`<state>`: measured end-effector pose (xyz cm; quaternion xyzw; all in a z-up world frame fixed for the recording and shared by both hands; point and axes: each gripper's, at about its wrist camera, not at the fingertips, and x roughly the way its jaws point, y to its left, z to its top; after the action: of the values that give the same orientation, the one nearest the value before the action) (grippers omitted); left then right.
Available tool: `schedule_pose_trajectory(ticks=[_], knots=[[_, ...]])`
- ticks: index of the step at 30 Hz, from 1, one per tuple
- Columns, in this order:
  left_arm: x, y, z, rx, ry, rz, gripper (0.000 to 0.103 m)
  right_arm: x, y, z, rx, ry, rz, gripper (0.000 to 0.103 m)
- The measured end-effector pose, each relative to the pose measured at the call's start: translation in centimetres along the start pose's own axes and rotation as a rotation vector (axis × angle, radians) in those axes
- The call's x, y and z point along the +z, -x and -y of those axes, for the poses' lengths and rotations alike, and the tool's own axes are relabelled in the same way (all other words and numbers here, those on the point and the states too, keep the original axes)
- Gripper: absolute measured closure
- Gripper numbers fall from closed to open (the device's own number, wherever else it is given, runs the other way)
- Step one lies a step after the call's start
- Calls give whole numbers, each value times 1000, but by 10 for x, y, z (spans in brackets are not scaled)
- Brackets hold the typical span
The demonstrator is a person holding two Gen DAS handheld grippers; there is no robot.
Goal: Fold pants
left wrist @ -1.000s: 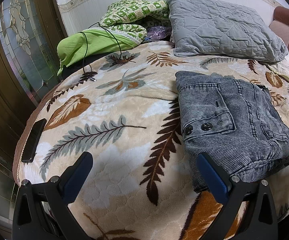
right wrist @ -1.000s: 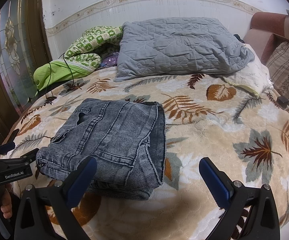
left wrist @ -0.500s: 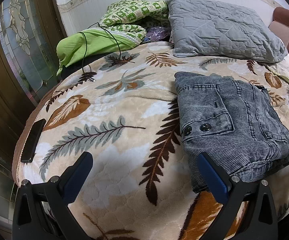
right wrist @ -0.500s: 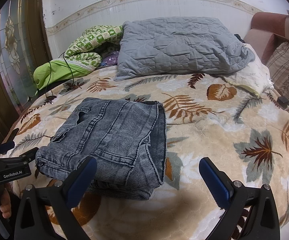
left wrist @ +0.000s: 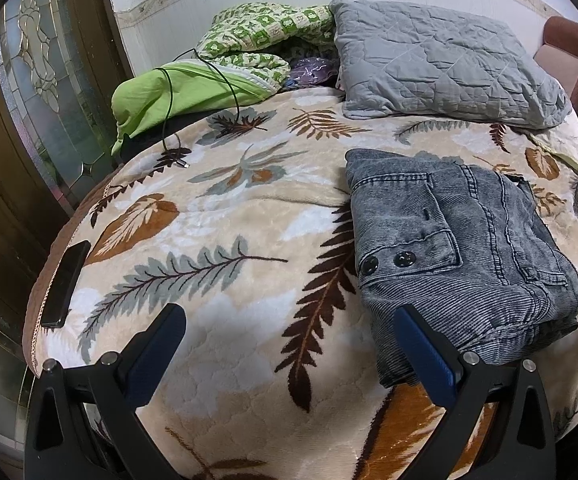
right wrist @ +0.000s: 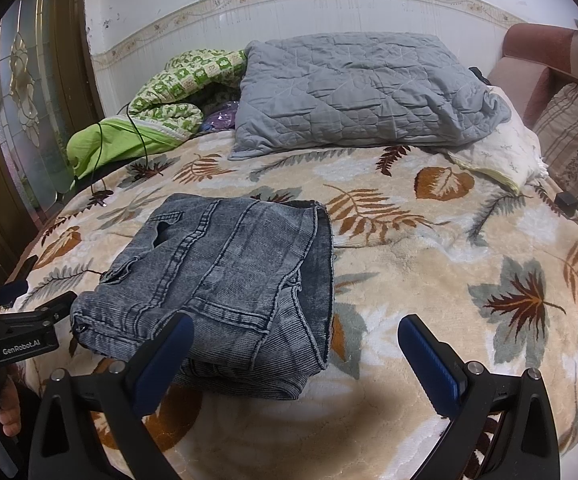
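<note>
grey pants point(right wrist: 225, 276) lie folded on the leaf-print bed point(right wrist: 429, 264); left gripper point(left wrist: 289, 348) and right gripper point(right wrist: 295, 354) both spread, empty.

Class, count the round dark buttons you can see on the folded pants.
2: first button and second button sit side by side below the pocket flap on the pants. Folds may hide others.

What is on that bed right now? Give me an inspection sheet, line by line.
Surface: leaf-print blanket covering the bed.
Job's things: grey corduroy pants folded into a compact stack, lying free.
Clutter: grey quilted pillow; green bedding; phone at the bed's edge.
Grippers: left claw open, empty; right claw open, empty.
Cables: black cable across the green bedding.
Surroundings: glass-panelled door; sofa.
</note>
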<state>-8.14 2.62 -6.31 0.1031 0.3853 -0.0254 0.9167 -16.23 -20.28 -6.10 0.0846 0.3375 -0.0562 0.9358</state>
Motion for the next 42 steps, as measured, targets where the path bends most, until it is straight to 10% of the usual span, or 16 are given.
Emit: schedule_pose_trajectory(ticks=[42], knots=[[4,11,0,-33,-2,30,0,-1,-4,-3,0,16,-11,0]])
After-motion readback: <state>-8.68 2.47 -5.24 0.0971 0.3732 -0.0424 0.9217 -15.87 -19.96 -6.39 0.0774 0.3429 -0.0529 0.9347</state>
